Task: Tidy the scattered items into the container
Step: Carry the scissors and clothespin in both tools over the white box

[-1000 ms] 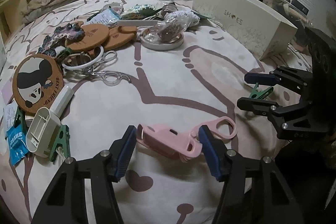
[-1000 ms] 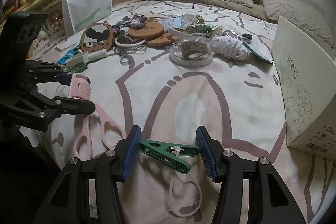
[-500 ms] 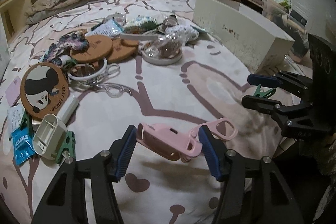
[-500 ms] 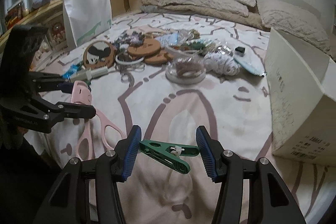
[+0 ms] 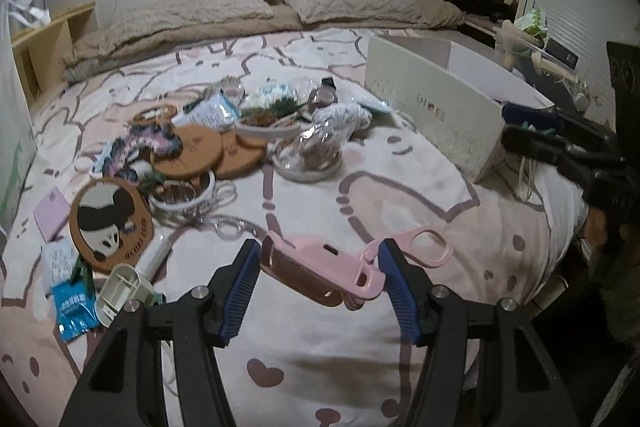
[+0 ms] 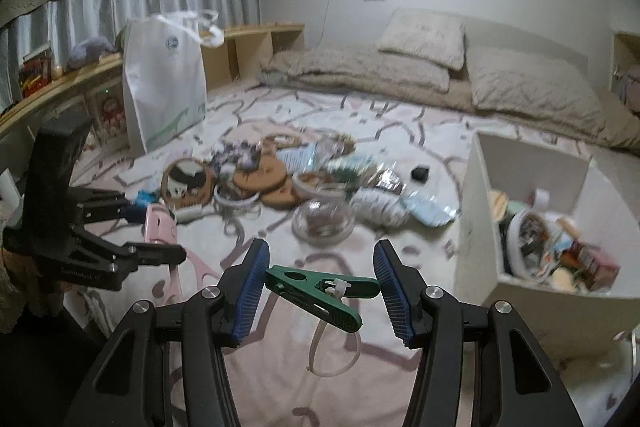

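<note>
Left hand-held gripper (image 5: 318, 277) clamps stiff, light pink scissors (image 5: 320, 267); right hand-held gripper (image 6: 318, 285) grips the green clip (image 6: 320, 287) lengthwise, near the box (image 6: 476, 211).

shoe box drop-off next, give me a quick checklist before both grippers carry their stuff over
1. Left gripper clamped on the pink scissors: ok, held by the sheathed blade end and lifted off the bedspread.
2. Right gripper clamped on the green clip: ok.
3. White zip tie dangling from the clip: not ok, a loose loop could snag the box wall.
4. Shoe box open on top: ok, already holds items.
5. Room left inside the box: cannot tell, only part of the interior shows.
6. Path to the box: ok, bare bedspread in between.
</note>
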`<state>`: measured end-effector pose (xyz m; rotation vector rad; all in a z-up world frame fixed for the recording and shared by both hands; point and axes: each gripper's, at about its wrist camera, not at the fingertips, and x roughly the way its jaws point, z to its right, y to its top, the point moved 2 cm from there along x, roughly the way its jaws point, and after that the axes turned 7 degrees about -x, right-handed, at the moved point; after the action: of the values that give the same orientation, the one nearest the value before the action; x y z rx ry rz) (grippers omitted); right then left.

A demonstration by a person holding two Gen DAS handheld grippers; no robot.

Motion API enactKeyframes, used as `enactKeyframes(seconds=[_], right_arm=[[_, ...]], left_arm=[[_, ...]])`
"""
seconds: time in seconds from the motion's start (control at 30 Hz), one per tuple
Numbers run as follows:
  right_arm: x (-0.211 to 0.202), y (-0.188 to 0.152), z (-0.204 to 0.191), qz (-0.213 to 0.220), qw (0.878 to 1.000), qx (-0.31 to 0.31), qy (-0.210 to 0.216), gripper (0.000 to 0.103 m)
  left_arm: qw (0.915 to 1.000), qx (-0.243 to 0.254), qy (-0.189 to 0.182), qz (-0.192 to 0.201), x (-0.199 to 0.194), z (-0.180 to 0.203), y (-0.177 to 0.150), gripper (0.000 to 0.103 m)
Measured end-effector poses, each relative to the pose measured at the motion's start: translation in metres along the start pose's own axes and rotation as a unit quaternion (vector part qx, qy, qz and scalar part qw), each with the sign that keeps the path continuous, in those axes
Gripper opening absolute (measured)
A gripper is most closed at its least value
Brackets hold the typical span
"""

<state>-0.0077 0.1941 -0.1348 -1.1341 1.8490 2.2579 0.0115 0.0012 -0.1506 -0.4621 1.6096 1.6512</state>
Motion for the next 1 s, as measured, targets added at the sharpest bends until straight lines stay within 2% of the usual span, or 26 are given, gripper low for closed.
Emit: enactKeyframes(seconds=[0.23,0.53,1.0], right_arm=[[-0.019,0.016,0.018,0.024,1.000,0.004,-0.016,0.055],[-0.048,0.046,0.051,0.072,0.995,-0.007,-0.063,0.055],[-0.085,0.067,0.111,0.131,0.985,0.020,-0.111,0.055]], left_arm=[[0.9996,-0.005,-0.010,0.026,-0.013,0.014,0.023,0.061],[0.9971,0.000,-0.027,0.071,-0.027,0.041,0.066,0.061],[0.9912,0.022,-0.062,0.116,-0.022,0.097,0.117,0.061]])
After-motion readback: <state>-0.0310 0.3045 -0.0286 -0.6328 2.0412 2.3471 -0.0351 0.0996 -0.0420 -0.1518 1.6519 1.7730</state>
